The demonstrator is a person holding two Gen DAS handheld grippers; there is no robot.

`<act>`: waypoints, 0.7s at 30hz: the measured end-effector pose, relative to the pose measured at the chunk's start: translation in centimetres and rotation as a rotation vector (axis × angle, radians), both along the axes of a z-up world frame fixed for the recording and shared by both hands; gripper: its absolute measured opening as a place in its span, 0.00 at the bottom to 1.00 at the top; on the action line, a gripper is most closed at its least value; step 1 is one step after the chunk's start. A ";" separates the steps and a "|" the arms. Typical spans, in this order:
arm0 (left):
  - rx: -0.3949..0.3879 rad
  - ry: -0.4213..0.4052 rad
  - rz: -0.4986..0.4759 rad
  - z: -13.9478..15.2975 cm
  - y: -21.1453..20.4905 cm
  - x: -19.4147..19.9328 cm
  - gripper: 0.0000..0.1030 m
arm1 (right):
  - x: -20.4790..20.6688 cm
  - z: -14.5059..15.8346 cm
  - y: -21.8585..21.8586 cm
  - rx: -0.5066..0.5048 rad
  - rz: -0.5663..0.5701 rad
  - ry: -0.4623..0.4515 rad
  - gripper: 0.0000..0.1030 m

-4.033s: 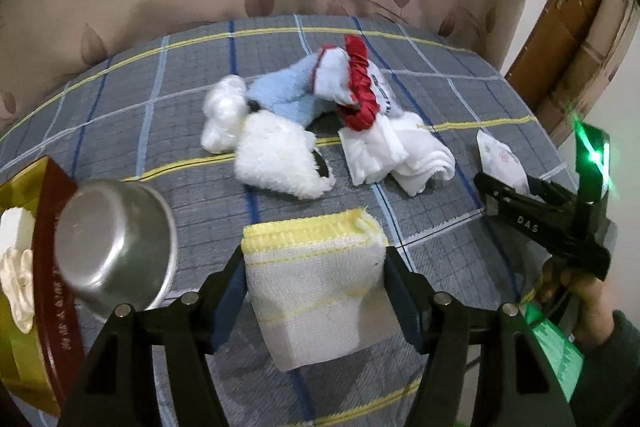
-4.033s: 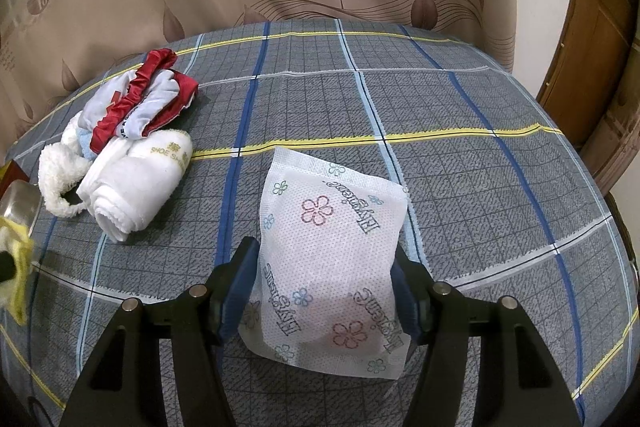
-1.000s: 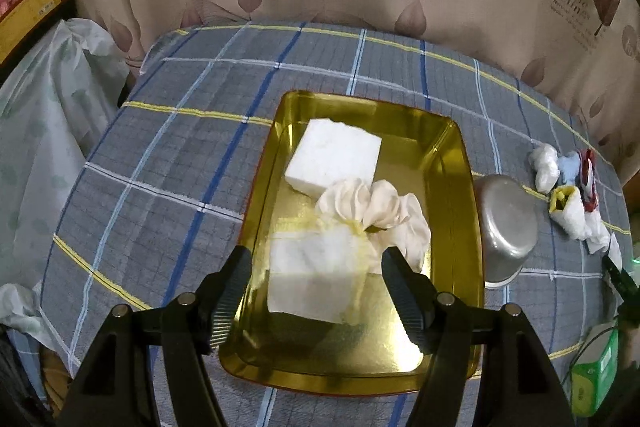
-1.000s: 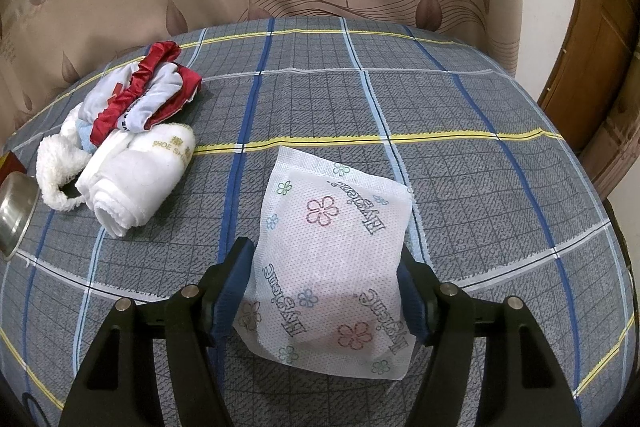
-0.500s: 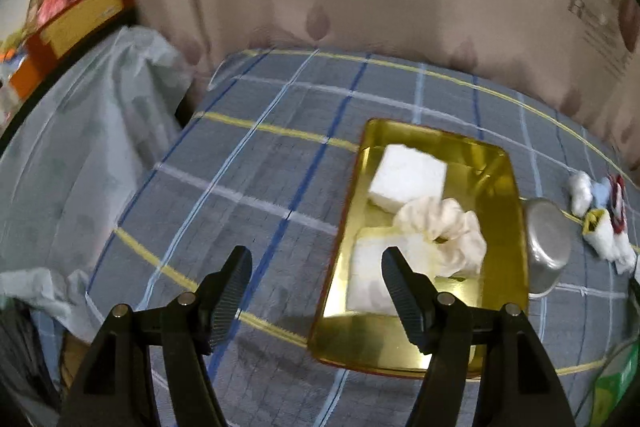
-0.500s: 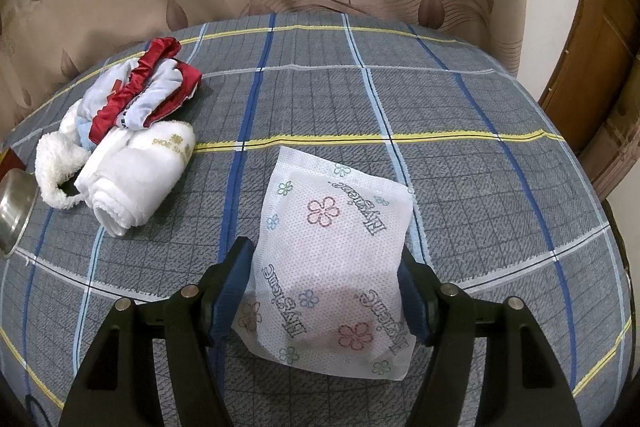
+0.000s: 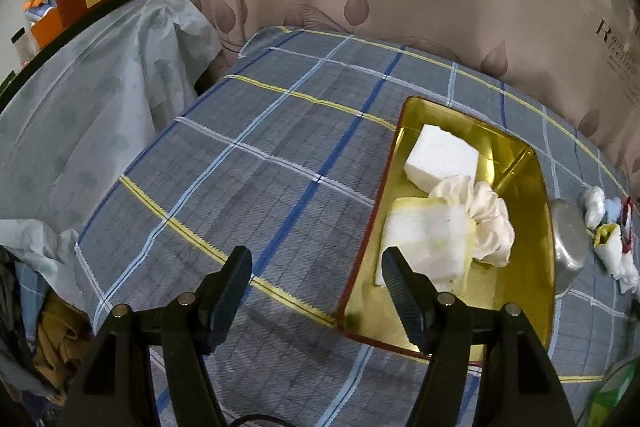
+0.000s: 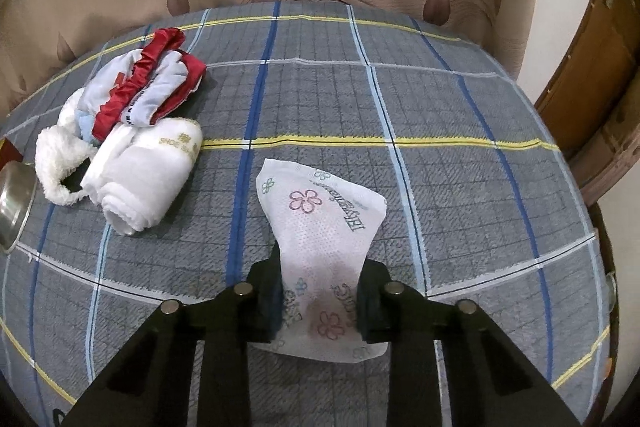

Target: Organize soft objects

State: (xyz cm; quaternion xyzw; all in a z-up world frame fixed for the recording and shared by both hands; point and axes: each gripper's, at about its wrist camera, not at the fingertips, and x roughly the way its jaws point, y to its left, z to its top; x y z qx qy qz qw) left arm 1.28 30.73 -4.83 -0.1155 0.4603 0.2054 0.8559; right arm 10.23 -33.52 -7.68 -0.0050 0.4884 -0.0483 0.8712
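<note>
Right wrist view: right gripper (image 8: 320, 301) clamped on the near end of a flowered tissue pack (image 8: 322, 247), jaws pinched in against its two long sides so the soft wrapper waists between them. Long axis of the pack running straight out along the fingers, far end flaring toward the middle of the plaid-covered tabletop (image 8: 440, 147). Whether the far end is resting on the cloth or just clear of it, hard to tell. Off to the left, toward the left edge: rolled white towel (image 8: 144, 175), red-trimmed garment (image 8: 148, 91) and fluffy white piece (image 8: 56, 163), bunched together and touching; rim of a steel bowl (image 8: 12, 203) at the very edge.

Left wrist view: left gripper (image 7: 316, 283) spread wide and holding nothing, hovering over bare cloth just left of the gold tray (image 7: 536, 279). Inside the tray: white block (image 7: 440, 157) at the far end, yellow-edged cloth (image 7: 424, 239) at the near end, cream scrunchie (image 7: 488, 223) between and overlapping both.

Likely destination for the pack: the tray, lying well to the left of the right gripper, beyond the pile and the bowl. Nearer arm to the tray: the left; to the pile, probably the right. Probable need: a leftward carry over the pile.
</note>
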 end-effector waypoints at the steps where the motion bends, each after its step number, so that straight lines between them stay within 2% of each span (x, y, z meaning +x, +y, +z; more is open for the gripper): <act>1: 0.001 0.000 0.001 -0.1 0.0 -0.1 0.67 | -0.1 0.5 0.2 0.004 -0.001 -0.002 0.24; 6: -0.006 0.006 0.004 -0.4 0.1 -0.3 0.67 | -1.1 3.9 1.7 -0.015 0.057 -0.031 0.24; 12: -0.002 0.010 0.025 -0.6 0.6 -0.6 0.67 | -1.3 8.1 7.4 -0.007 0.176 -0.052 0.24; 16: 0.002 0.004 0.048 -0.6 0.9 -1.1 0.67 | -1.6 9.0 14.0 0.036 0.301 -0.052 0.24; 21: -0.020 -0.003 0.054 -0.5 1.3 -1.3 0.67 | -1.6 8.3 22.4 0.092 0.461 -0.046 0.24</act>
